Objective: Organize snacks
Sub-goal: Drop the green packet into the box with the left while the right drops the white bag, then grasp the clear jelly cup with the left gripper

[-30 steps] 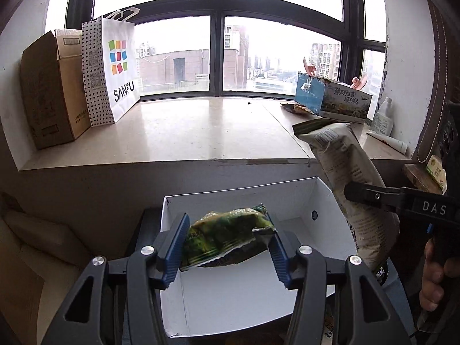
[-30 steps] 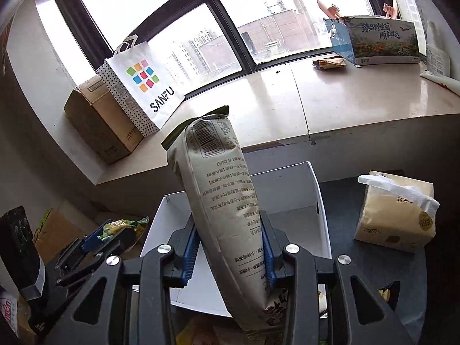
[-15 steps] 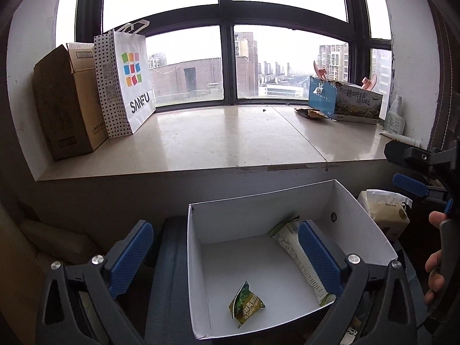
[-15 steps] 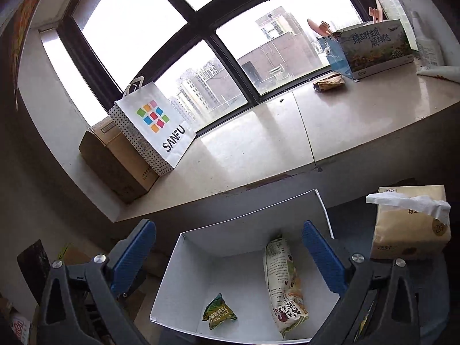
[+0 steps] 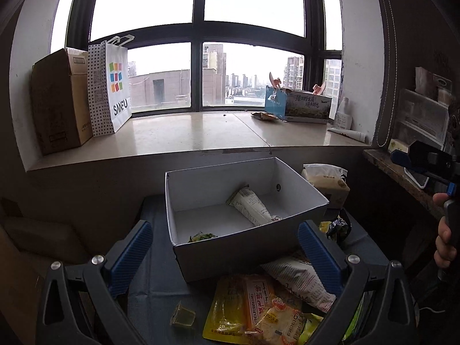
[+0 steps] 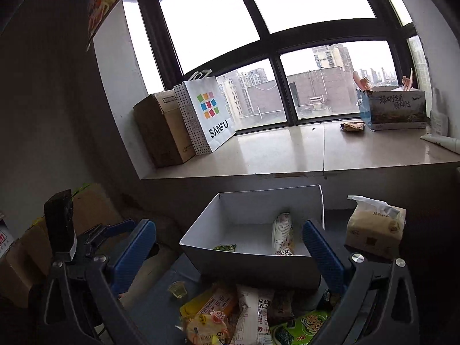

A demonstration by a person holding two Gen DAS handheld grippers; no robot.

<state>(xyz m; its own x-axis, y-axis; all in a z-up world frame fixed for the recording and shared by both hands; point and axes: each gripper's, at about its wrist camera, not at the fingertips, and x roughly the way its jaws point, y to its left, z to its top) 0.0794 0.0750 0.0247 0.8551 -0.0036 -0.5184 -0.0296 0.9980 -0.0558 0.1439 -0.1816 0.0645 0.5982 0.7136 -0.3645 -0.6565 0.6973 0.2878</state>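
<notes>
The left gripper [image 5: 225,254] stands wide apart with nothing between its blue pads, and the right gripper [image 6: 230,254] is spread just as wide and equally empty. Straight ahead of both, just beyond the fingertips, sits the white cardboard box [image 5: 253,247], open at the top on a dark blue cloth [image 5: 152,281]. Inside it, toward the right wall as the left gripper sees it, lies a long pale snack bag [image 5: 253,205] printed with text, tilted against the back of the box; near the front wall, closer to the left finger, the top of a small green snack packet [image 5: 201,237] shows over the rim. The right wrist view shows the same pair: the long bag [image 6: 283,237] ahead of the right finger and the green packet [image 6: 225,247] near the middle of the jaws' gap. Below the grippers, on the near side of the box, lies a loose heap of snacks [image 5: 258,307], with a yellow packet and a pale bag among them, and a small clear jelly cup [image 5: 182,314] off toward the left finger. To the right of the box stands a tissue pack [image 6: 373,230]. Far ahead runs the windowsill [image 5: 187,135] with a white shopping bag [image 5: 110,89] and a brown carton [image 5: 59,103]. At the right edge of the left view, a hand [image 5: 445,247] grips the other tool's handle.
</notes>
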